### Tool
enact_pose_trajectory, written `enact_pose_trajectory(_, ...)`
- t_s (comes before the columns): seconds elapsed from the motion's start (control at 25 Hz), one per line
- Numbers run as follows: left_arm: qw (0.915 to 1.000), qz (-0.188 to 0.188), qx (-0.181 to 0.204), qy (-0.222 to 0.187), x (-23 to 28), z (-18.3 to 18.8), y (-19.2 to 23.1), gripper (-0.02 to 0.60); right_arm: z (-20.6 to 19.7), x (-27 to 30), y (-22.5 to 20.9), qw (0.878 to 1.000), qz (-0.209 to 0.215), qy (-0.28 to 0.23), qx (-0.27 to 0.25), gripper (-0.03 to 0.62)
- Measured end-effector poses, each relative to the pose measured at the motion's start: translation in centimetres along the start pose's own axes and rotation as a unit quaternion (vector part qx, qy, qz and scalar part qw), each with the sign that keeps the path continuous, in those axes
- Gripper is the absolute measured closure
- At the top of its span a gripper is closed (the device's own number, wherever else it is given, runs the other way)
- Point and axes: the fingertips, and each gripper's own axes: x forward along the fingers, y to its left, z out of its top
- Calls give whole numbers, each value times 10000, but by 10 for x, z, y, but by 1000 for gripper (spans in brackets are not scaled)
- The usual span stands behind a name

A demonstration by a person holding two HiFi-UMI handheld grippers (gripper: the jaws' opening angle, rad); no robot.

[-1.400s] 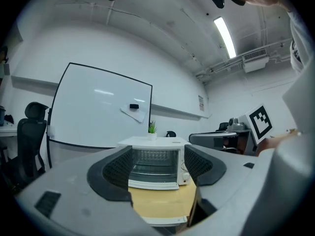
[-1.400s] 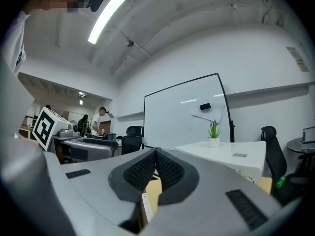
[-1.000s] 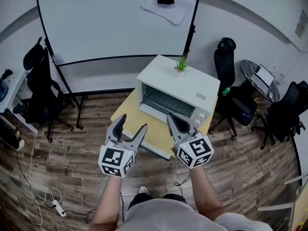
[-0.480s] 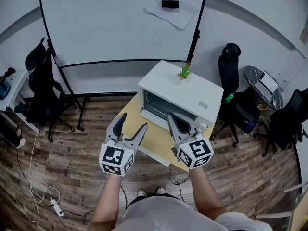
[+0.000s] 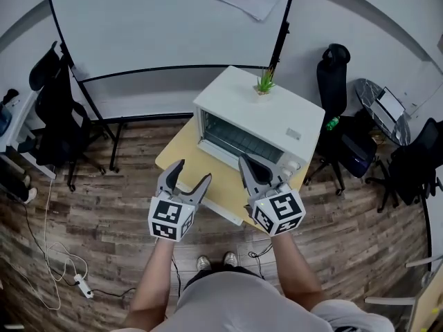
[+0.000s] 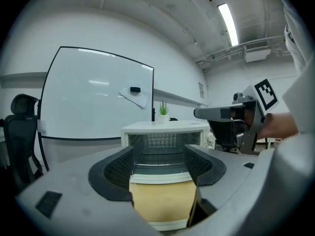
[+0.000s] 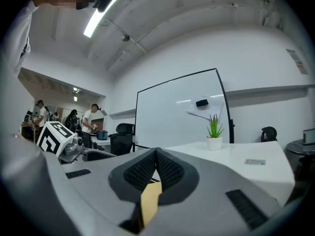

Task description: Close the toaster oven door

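The white toaster oven (image 5: 266, 120) stands on a small yellow table (image 5: 178, 159). Its dark cavity (image 5: 237, 139) with a wire rack faces me, so the door is open. In the left gripper view the cavity (image 6: 161, 149) shows between the jaws, and a white strip, the lowered door (image 6: 160, 169), lies below it. My left gripper (image 5: 185, 180) hovers open over the table's front, short of the oven, holding nothing. My right gripper (image 5: 257, 173) is shut and empty, just in front of the oven's right half. Its pads (image 7: 147, 170) meet at the tip.
A small potted plant (image 5: 263, 85) sits on the oven top. A whiteboard (image 5: 173, 26) on a stand is behind the table. Black office chairs (image 5: 52, 116) (image 5: 336, 75) flank it, and a round table with a laptop (image 5: 377, 106) is at right. Cables (image 5: 55, 268) lie on the wood floor.
The head view has shifted a little, so the oven and table sit slightly higher in frame. Both grippers hold the same pose, the left open and the right shut.
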Motion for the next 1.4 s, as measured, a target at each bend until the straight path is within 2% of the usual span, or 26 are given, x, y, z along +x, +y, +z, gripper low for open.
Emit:
enact_pose_trajectory(0.24, 9986, -128, -175, 477, 10, -66, -8, 276, -31, -7, 0, 9994, -50, 310, 134, 594)
enact_pose_trajectory(0.44, 9941, -217, -425, 974, 16, -124, -16, 276, -51, -13, -4, 9982, -122, 540, 233, 594)
enact_pose_trajectory(0.8, 9770, -172, -920, 1917, 10, -221, -24, 276, -80, -25, -9, 9955, -217, 848, 364, 594)
enact_pose_trajectory(1.04, 9645, -141, -1339, 2273, 3, -257, -28, 276, -84, -27, -11, 9947, -262, 925, 378, 594)
enact_pose_trajectory(1.16, 9593, -123, -1733, 2226, 2, -262, -27, 276, -86, -29, -13, 9942, -292, 957, 392, 594)
enact_pose_trajectory(1.24, 9525, -151, -2223, 2075, 3, -261, -27, 276, -88, -30, -14, 9939, -313, 975, 406, 594)
enact_pose_trajectory(1.4, 9225, -156, -3473, 1675, 2, -265, -24, 276, -89, -32, -15, 9936, -337, 1008, 394, 594)
